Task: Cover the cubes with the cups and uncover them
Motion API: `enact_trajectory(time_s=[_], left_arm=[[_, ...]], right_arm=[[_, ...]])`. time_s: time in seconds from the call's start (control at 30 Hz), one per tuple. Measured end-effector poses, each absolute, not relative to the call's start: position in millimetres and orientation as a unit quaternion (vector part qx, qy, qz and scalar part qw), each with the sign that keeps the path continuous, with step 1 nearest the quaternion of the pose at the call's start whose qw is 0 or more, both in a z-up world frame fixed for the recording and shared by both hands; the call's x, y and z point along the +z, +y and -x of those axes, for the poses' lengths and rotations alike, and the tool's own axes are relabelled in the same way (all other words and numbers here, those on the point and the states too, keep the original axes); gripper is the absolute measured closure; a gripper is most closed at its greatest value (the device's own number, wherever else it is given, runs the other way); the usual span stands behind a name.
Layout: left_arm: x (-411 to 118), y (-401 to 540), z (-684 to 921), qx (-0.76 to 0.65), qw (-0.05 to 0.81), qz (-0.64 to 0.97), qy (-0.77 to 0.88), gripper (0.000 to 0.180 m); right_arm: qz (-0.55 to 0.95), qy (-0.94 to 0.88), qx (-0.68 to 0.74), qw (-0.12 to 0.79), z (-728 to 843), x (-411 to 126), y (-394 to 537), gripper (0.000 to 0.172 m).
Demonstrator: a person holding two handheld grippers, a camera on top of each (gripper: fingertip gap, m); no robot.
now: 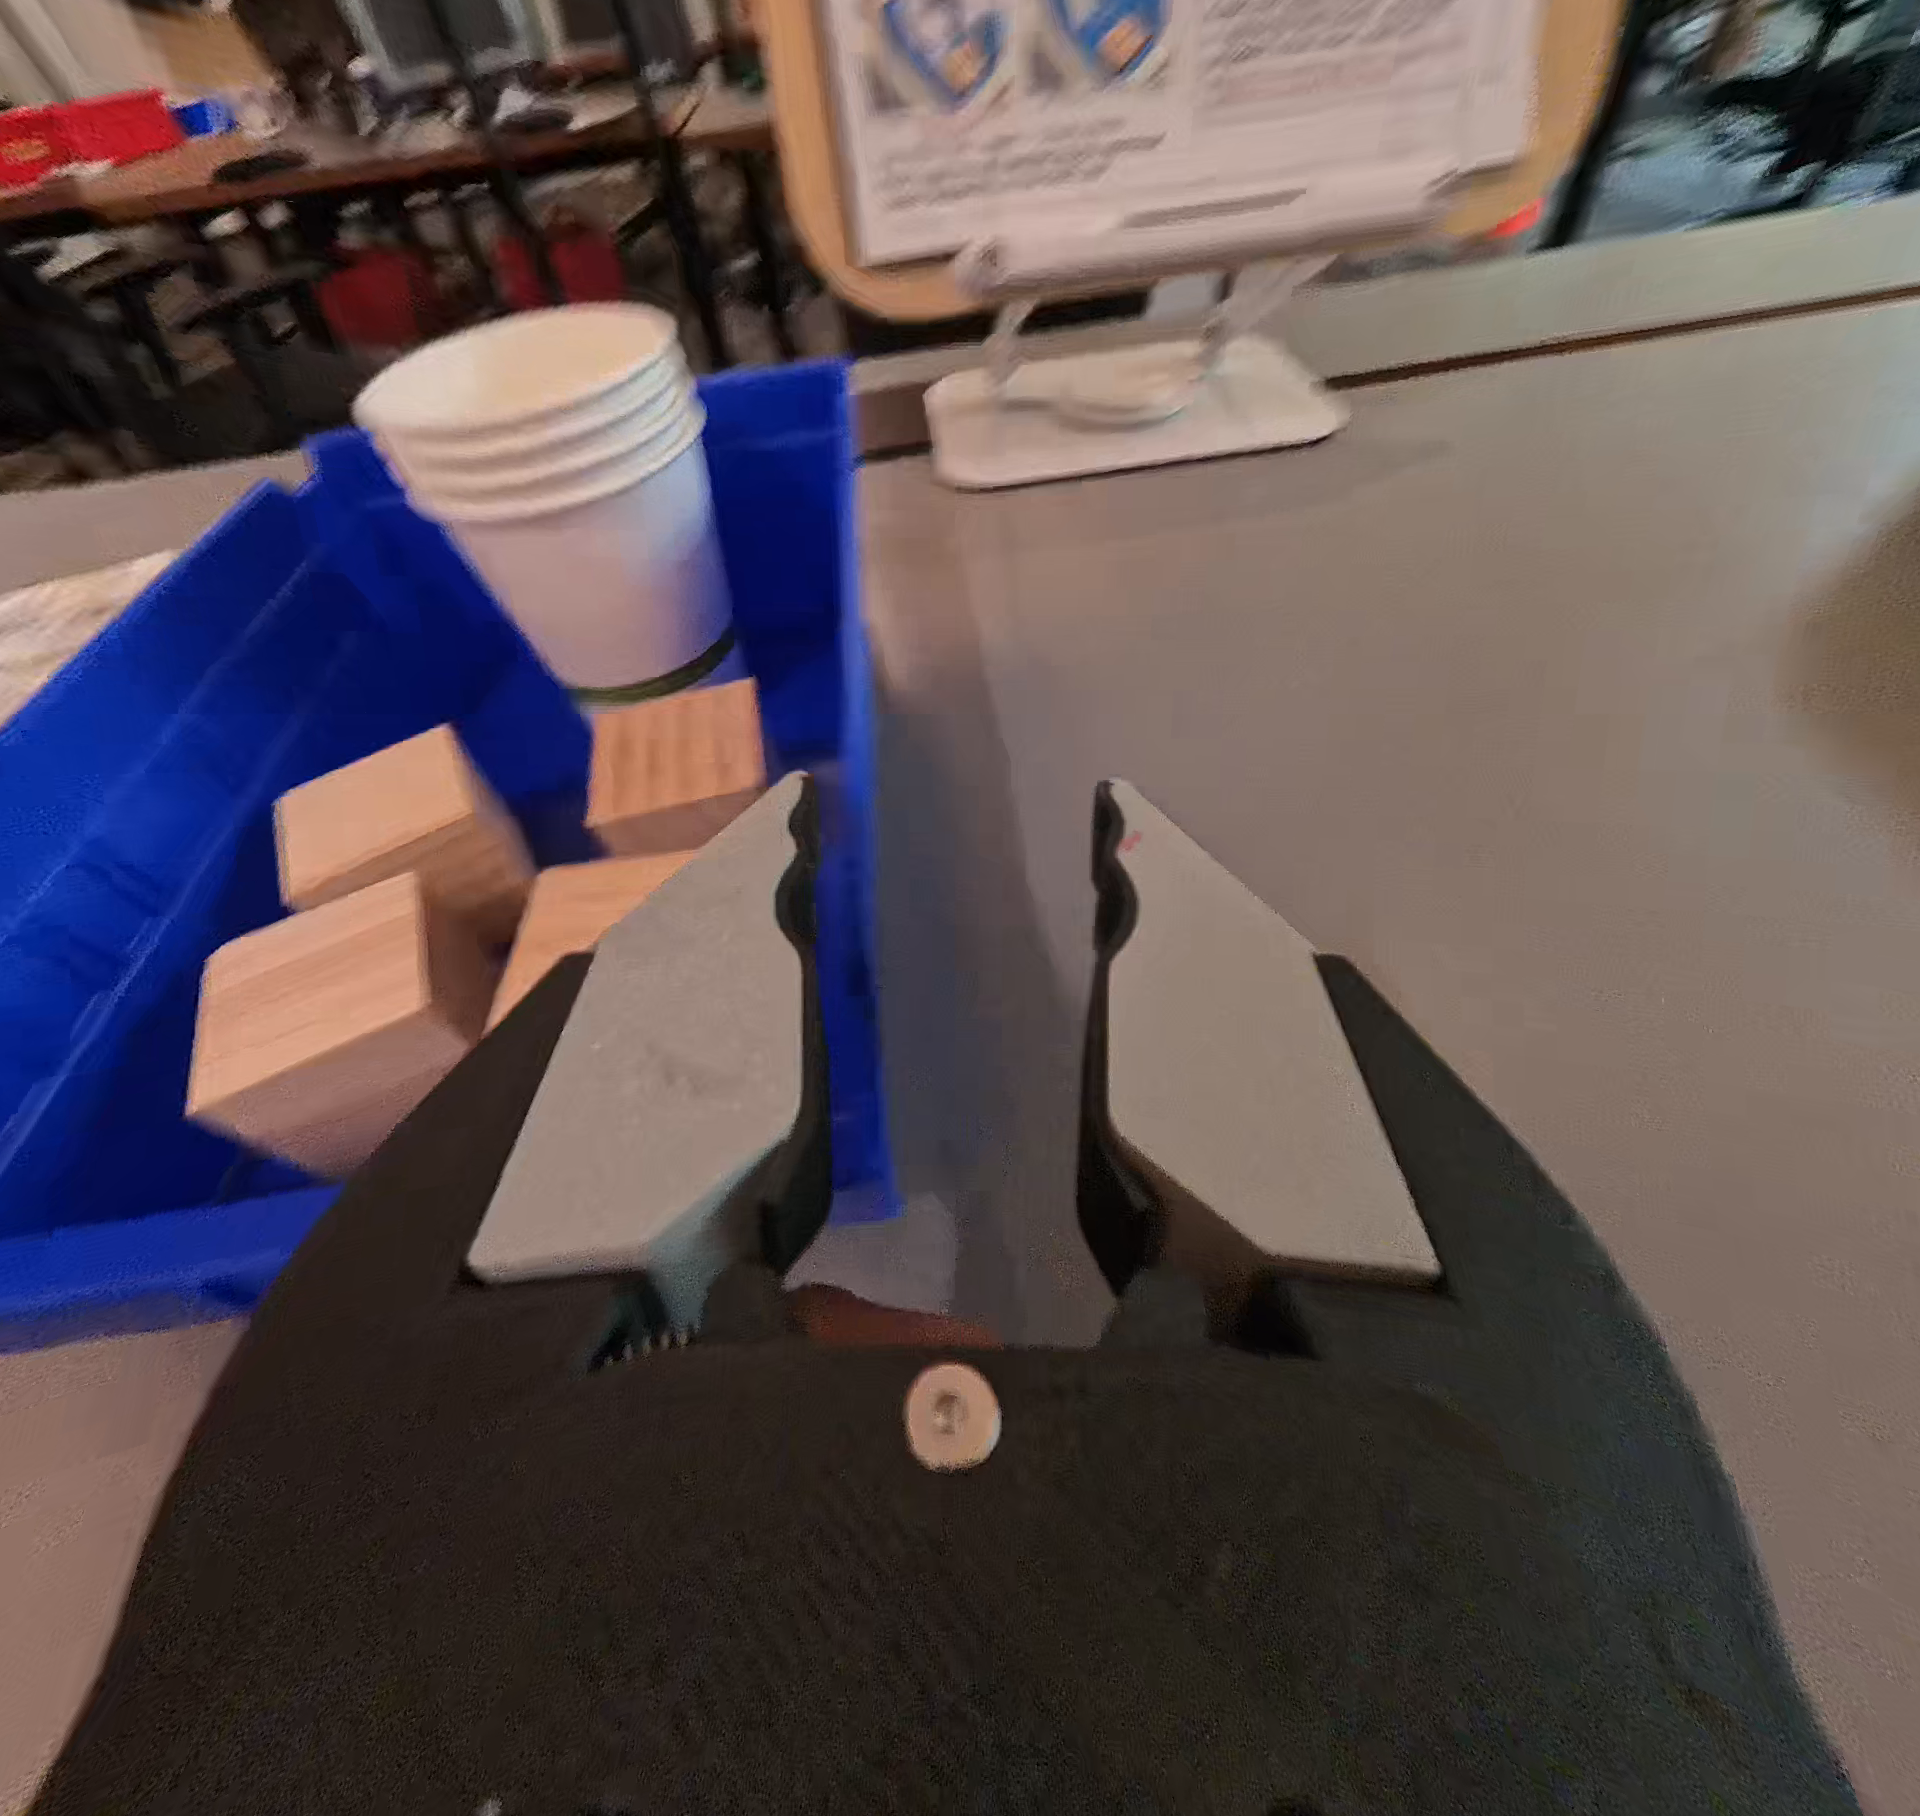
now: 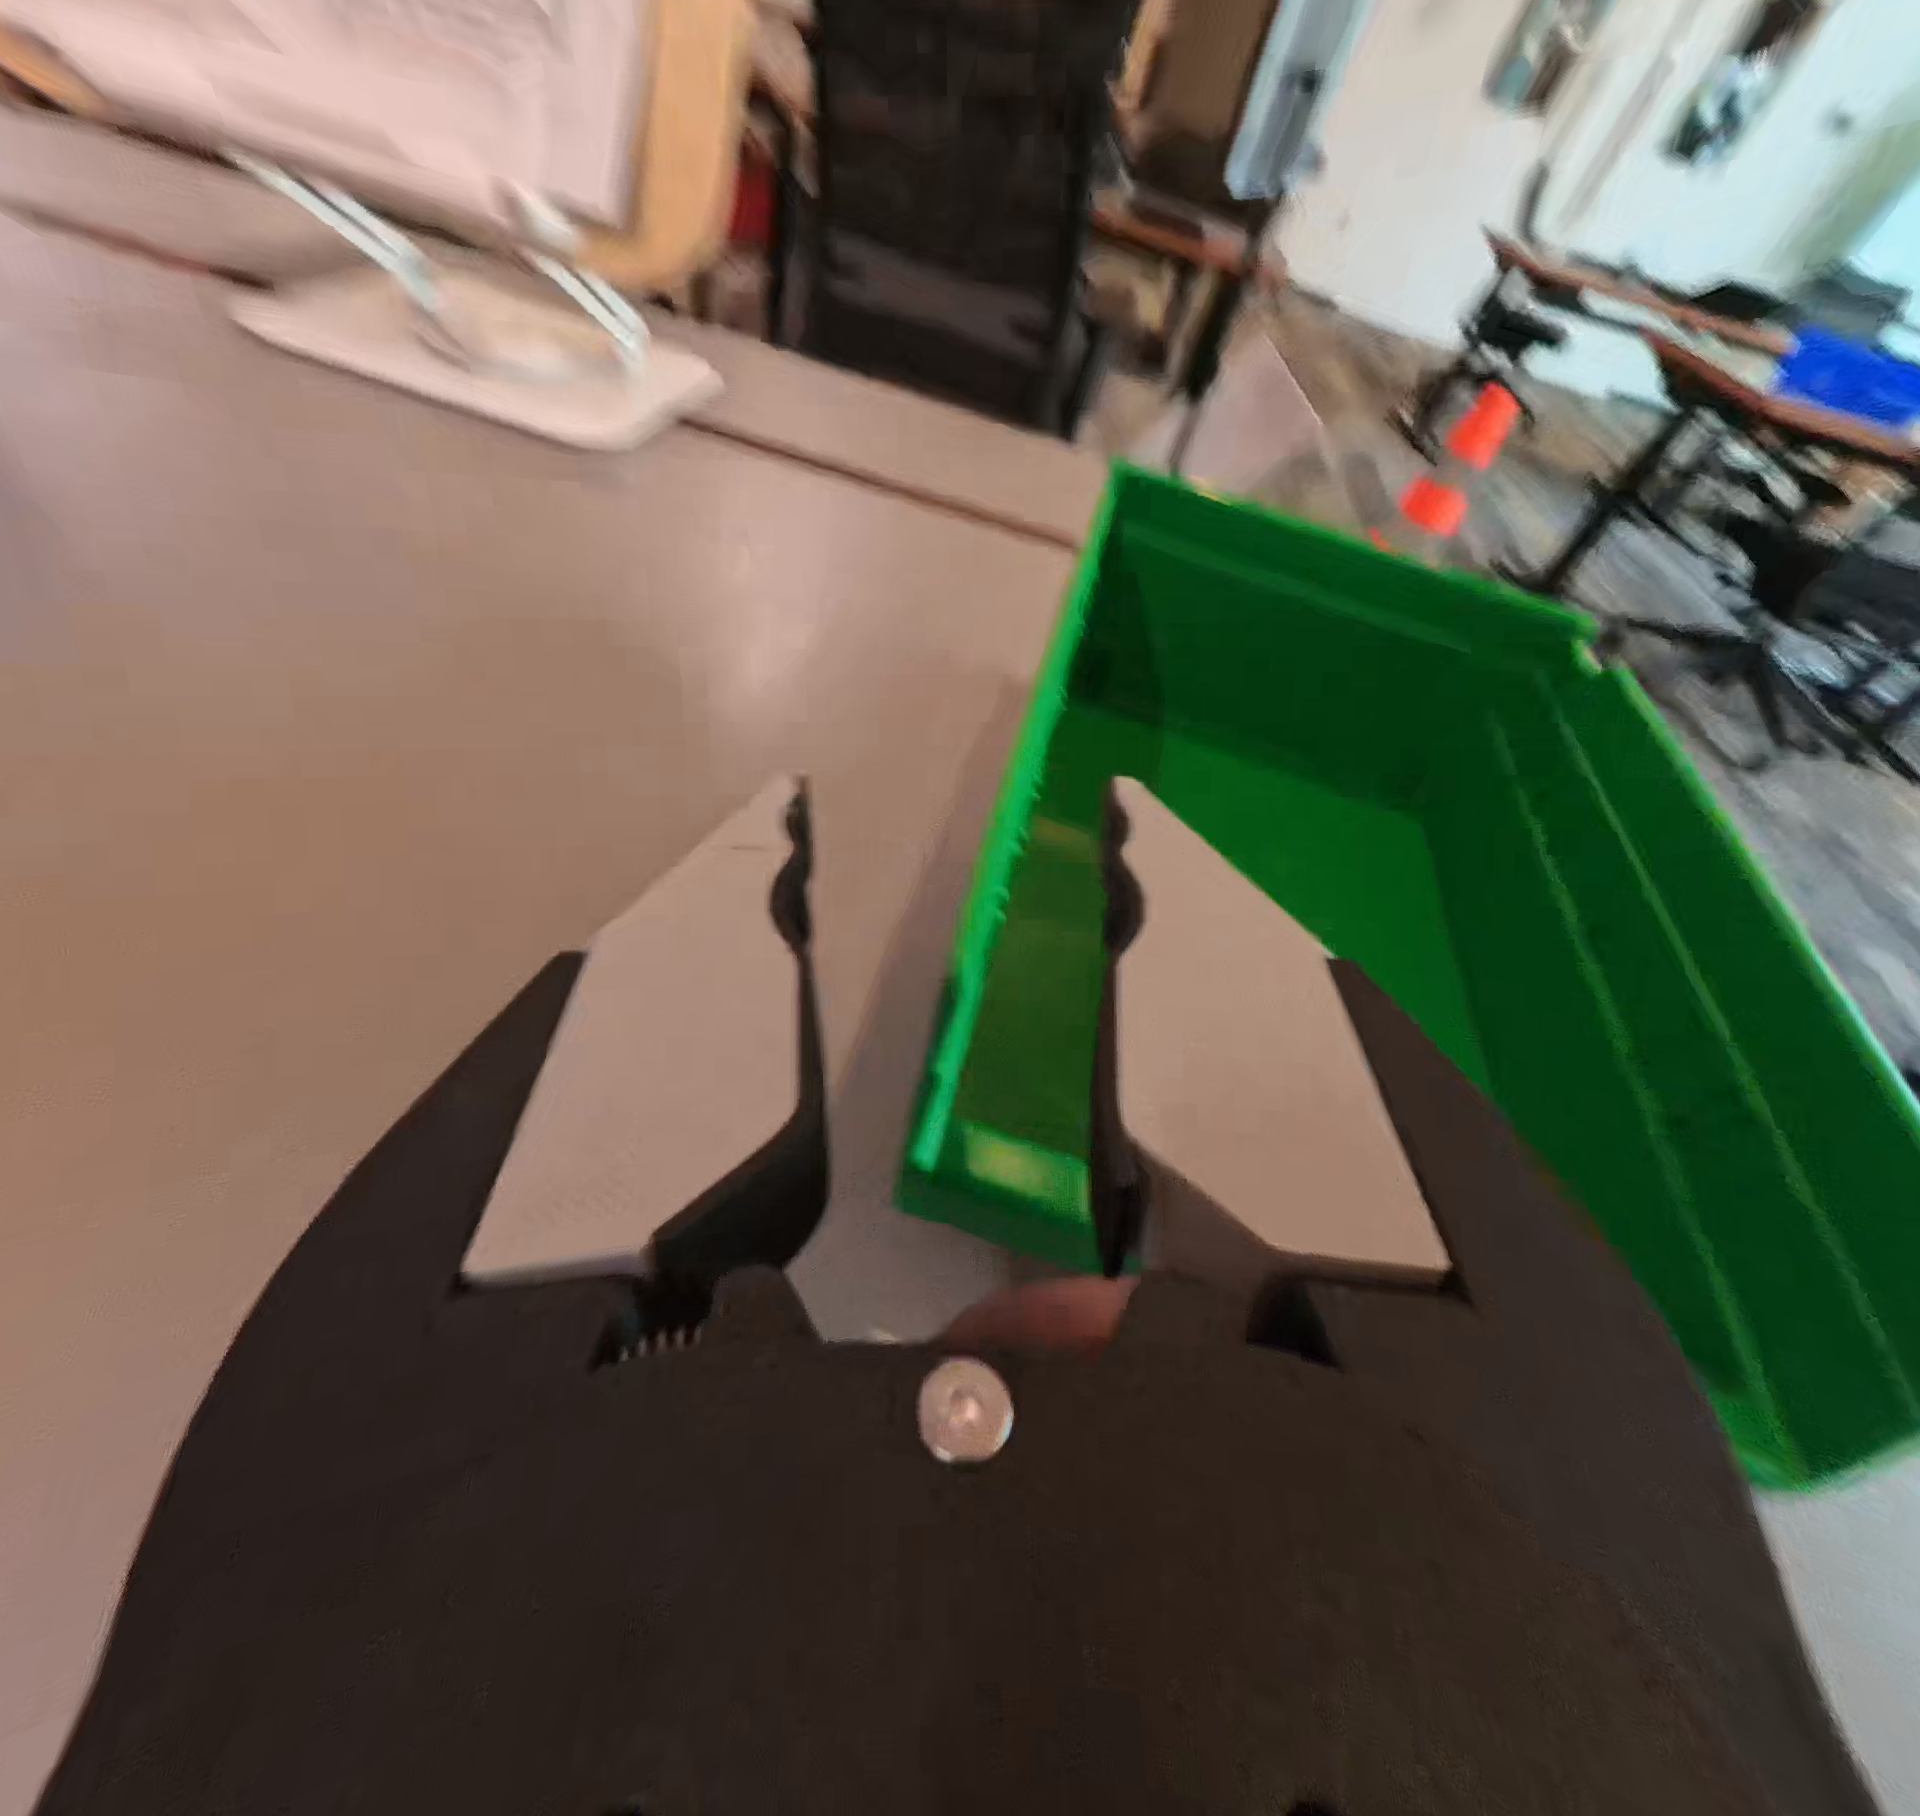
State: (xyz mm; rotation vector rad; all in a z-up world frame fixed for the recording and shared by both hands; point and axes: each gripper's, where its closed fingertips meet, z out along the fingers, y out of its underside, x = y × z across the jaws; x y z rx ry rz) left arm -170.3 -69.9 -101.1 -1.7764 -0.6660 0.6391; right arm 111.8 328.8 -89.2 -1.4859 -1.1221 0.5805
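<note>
In the left wrist view a blue bin (image 1: pixel 800 478) stands on the grey table (image 1: pixel 1455 727) at the left. It holds a stack of white paper cups (image 1: pixel 582 509) at its far end and several wooden cubes (image 1: pixel 322 1018) nearer me. My left gripper (image 1: pixel 951 800) is open with nothing between its fingers, above the bin's right wall. In the right wrist view my right gripper (image 2: pixel 956 800) is open with nothing between its fingers, above the left wall of a green bin (image 2: pixel 1455 883) whose inside shows nothing. Both views are motion-blurred.
A white stand carrying a printed sheet (image 1: pixel 1143 73) rests at the table's far edge; it also shows in the right wrist view (image 2: pixel 499 364). Behind the table are a dark chair (image 2: pixel 935 156), other tables and clutter.
</note>
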Motion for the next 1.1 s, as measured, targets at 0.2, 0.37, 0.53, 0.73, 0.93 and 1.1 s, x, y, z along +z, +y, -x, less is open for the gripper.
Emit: enact_trajectory(time_s=[0.2,0.37,0.53,0.73,0.93,1.1], left_arm=[[-88.1,52.0,104.4,0.199,0.566,0.796,-0.084,0.128],[-117.4,138.2,119.6,0.178,0.571,0.801,-0.034,0.139],[-136.6,152.0,117.1,0.135,0.563,0.816,0.004,0.127],[-116.0,139.6,102.7,0.092,0.583,0.806,-0.032,0.118],[-138.5,151.4,94.4,0.024,0.578,0.814,-0.048,0.124],[-150.3,157.5,90.3,-0.005,0.560,0.827,-0.056,0.128]], right_arm=[[0.568,-0.566,0.347,0.487,-34.6,-76.1,255.7,0.080],[0.527,-0.601,0.373,0.472,44.2,-100.5,223.3,0.093],[0.509,-0.634,0.396,0.426,70.8,-129.4,207.7,0.089],[0.496,-0.629,0.507,0.318,64.9,-131.7,177.1,0.092],[0.485,-0.616,0.542,0.303,59.5,-129.2,178.6,0.100],[0.494,-0.621,0.535,0.291,56.6,-134.2,180.8,0.098]])
